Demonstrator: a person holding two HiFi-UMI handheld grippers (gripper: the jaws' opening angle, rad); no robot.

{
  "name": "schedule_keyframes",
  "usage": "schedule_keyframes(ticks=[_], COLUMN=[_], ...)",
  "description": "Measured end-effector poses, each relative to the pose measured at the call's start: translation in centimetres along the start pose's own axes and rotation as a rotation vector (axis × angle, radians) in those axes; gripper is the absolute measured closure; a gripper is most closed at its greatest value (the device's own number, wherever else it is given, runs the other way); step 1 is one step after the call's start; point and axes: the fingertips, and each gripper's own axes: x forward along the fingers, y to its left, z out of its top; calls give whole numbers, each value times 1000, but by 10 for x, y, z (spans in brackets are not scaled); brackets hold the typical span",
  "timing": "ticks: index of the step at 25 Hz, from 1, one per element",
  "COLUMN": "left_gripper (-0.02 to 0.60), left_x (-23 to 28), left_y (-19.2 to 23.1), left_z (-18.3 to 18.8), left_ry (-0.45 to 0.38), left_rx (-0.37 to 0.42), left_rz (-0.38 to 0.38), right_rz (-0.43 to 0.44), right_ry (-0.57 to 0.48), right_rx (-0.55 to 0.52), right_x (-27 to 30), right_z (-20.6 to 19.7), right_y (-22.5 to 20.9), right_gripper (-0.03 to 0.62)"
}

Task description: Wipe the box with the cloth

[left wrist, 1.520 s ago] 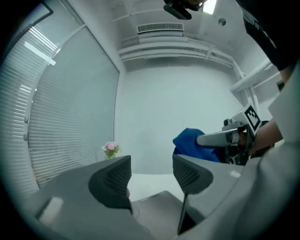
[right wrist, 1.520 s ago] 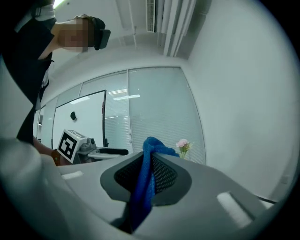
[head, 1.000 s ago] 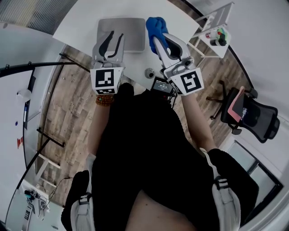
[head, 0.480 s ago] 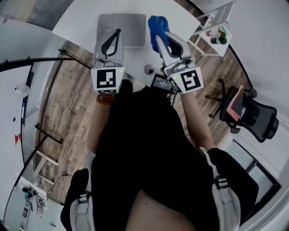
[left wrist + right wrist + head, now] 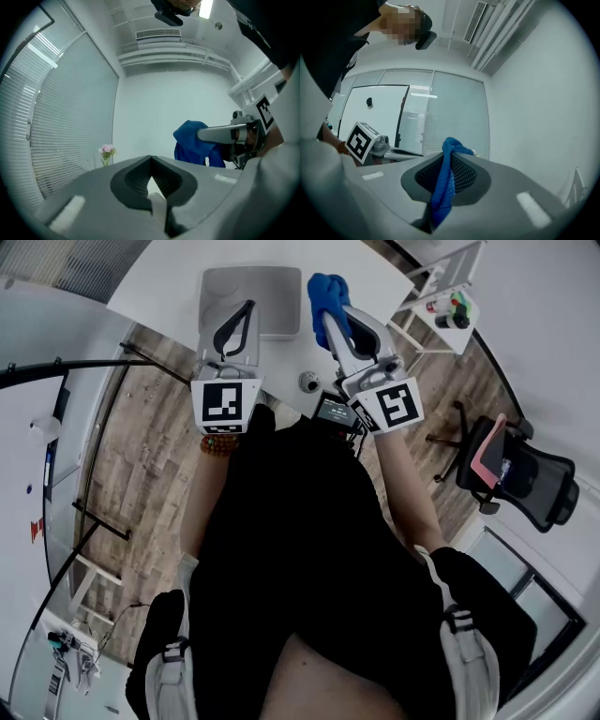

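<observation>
Left hand-held gripper (image 5: 150,160): its jaws are closed, the dark ribbed pads meet at the tips and nothing sits between them.
Left hand-held gripper's place: in the head view it lies over the near part of the box, pointing away from the person. Whether it touches the box cannot be told.
Right hand-held gripper (image 5: 449,147): its jaws are clamped on the cloth (image 5: 443,187), and a blue fold runs down between the mesh pads and sticks out above the tips.
Cloth's place: in the head view it is a bunched blue wad at the tip of the right hand-held gripper. It is above the worktop and just beside the right edge of the box. In the left gripper view it hangs from the right hand-held gripper's jaws.
Box (image 5: 277,296): grey, flat, with rounded corners. It rests on the worktop at the far side, ahead of the person.
Worktop (image 5: 159,282): white, and a small round object (image 5: 309,382) sits near its front edge between the two hand-held grippers.
Surroundings: an office chair (image 5: 525,486) stands on the wooden floor to the right. A small vase of pink flowers (image 5: 107,151) stands by the window blinds.
</observation>
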Motion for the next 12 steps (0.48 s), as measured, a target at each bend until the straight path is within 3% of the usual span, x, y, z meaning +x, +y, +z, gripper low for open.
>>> schedule_keyframes(ticks=[12], left_gripper=[581], left_x=[-10], left_y=[-4], left_z=[3], left_ry=[-6], left_rx=[-8], left_rz=[-2], right_rz=[17], right_ry=[11], right_rx=[-17], right_x=[-9], right_z=[4], right_y=[14], right_gripper=[546])
